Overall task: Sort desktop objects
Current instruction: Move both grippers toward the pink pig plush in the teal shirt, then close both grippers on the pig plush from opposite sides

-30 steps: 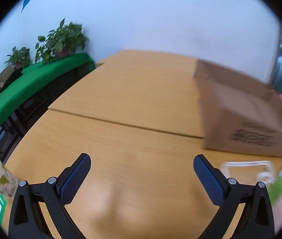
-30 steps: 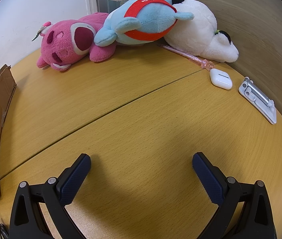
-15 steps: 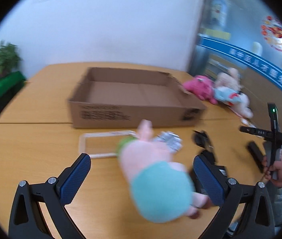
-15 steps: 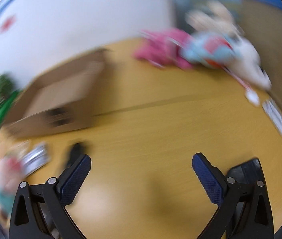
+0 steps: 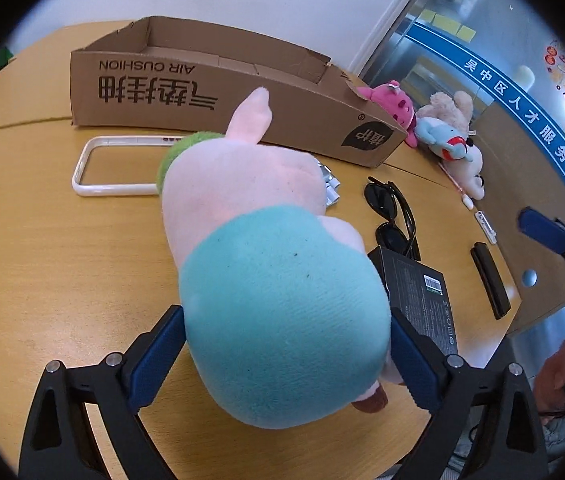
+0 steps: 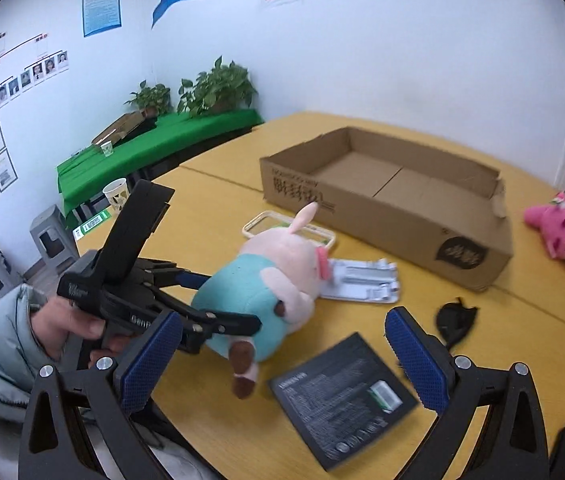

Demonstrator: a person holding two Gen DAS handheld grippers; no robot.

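Note:
A pink plush pig (image 5: 250,208) in a teal shirt lies on the wooden table, head toward the cardboard box (image 5: 210,92). My left gripper (image 5: 285,316) straddles its teal rear, and the jaws are closing with the pads right at the plush's sides, which show no squeeze. From the right wrist view, the left gripper (image 6: 230,300) sits in a person's hand (image 6: 66,324), fingers on either side of the pig (image 6: 278,264). My right gripper (image 6: 282,314) hovers open above the table with nothing between its fingers.
The open box (image 6: 382,216) is empty. Around the pig lie a white phone bumper (image 5: 82,168), a silver blister pack (image 6: 362,280), black sunglasses (image 5: 390,208), a flat black box (image 6: 342,396) and a black bar (image 5: 490,276). Plush toys (image 5: 394,108) are piled at the table's far end.
The left view swung from bare table to the pig, which now fills the gap between its jaws. The right view swept away from the plush pile toward the box and the left gripper.

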